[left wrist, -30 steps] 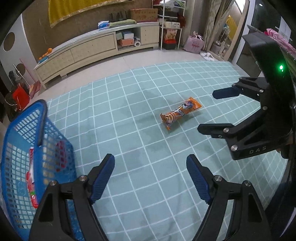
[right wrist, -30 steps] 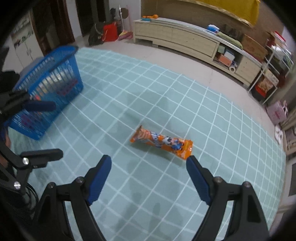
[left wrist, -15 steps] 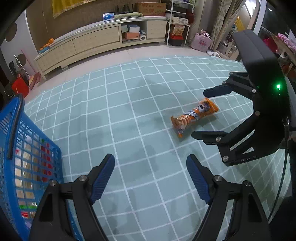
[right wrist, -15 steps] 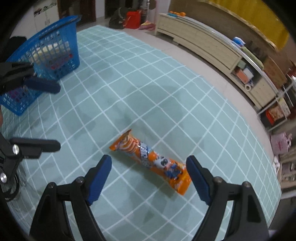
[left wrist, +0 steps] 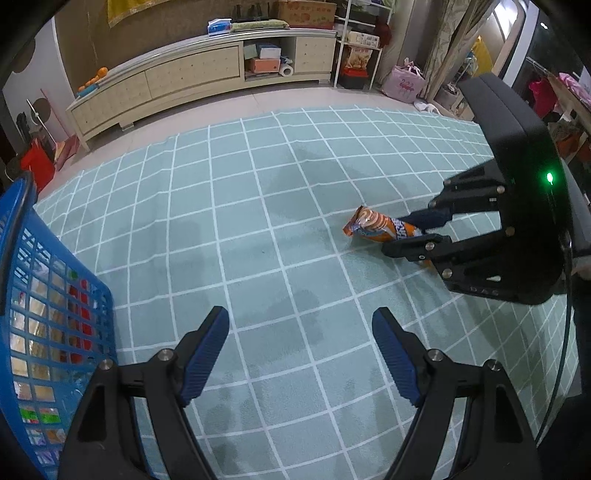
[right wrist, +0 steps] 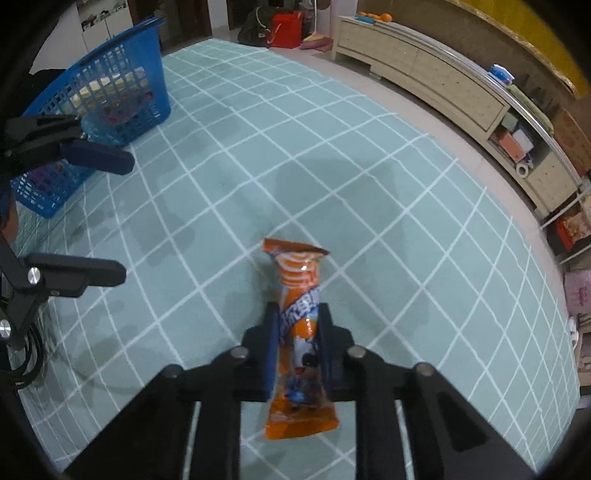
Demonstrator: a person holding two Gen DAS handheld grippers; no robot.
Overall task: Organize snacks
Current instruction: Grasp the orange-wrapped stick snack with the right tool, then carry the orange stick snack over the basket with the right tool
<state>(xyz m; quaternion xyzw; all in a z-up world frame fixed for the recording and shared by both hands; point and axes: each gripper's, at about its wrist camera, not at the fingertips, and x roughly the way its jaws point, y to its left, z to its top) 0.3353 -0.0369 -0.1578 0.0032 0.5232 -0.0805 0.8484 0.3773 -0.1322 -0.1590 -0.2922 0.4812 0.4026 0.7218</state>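
An orange snack packet [right wrist: 300, 295] lies on the teal checked rug [right wrist: 332, 166]. My right gripper [right wrist: 297, 314] is shut on the packet's middle, its two fingers pressed against its sides. In the left wrist view the packet [left wrist: 373, 228] shows at the right, with the right gripper [left wrist: 417, 230] clamped over it. My left gripper [left wrist: 301, 343] is open and empty above the rug. A blue basket [left wrist: 40, 295] holding several snacks stands at its left; it also shows far left in the right wrist view [right wrist: 110, 92].
A long beige cabinet [left wrist: 192, 77] runs along the far wall beyond the rug. A red bag [right wrist: 286, 27] and shelves [left wrist: 358, 40] stand at the room's edges. The left gripper [right wrist: 99, 214] shows at the left of the right wrist view.
My right gripper came down over the packet and closed on it; the packet now lies lengthwise between its fingers. My left gripper stayed open and shifted slightly beside the basket.
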